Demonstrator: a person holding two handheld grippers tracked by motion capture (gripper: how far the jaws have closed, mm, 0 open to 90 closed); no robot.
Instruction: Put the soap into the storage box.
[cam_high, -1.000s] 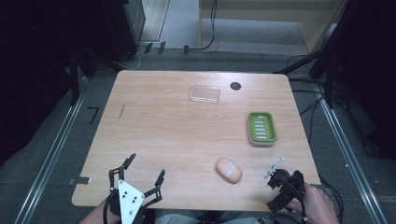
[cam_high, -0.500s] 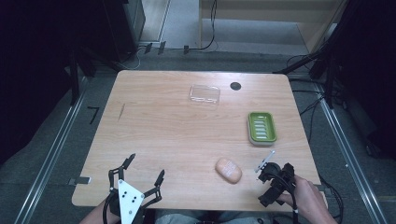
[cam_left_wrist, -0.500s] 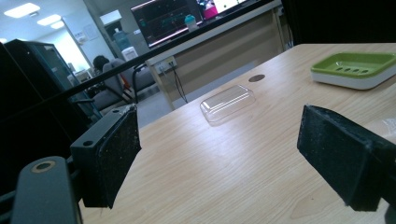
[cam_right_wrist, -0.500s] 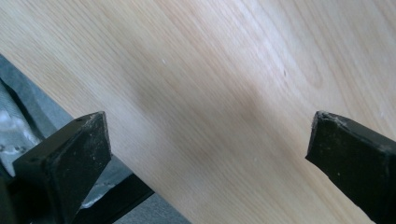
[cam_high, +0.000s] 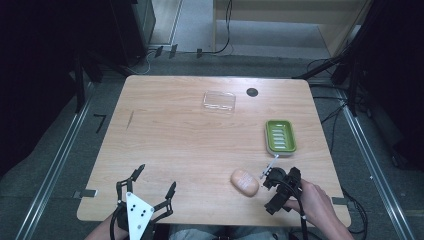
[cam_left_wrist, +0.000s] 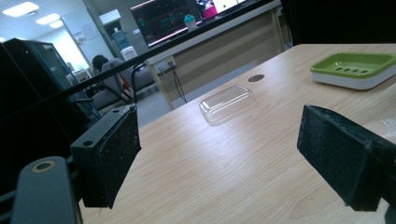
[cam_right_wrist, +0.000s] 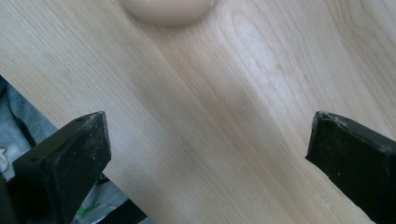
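Soap bar beside right hand-held gripper

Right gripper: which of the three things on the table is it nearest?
The tan soap bar, just left of the right gripper. The green soap dish lies farther back, the clear lid farthest.

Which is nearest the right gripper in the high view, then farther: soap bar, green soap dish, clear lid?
From the right gripper:
1. Soap bar, just to its left.
2. Green soap dish, ahead near the right edge.
3. Clear lid, far side, centre.
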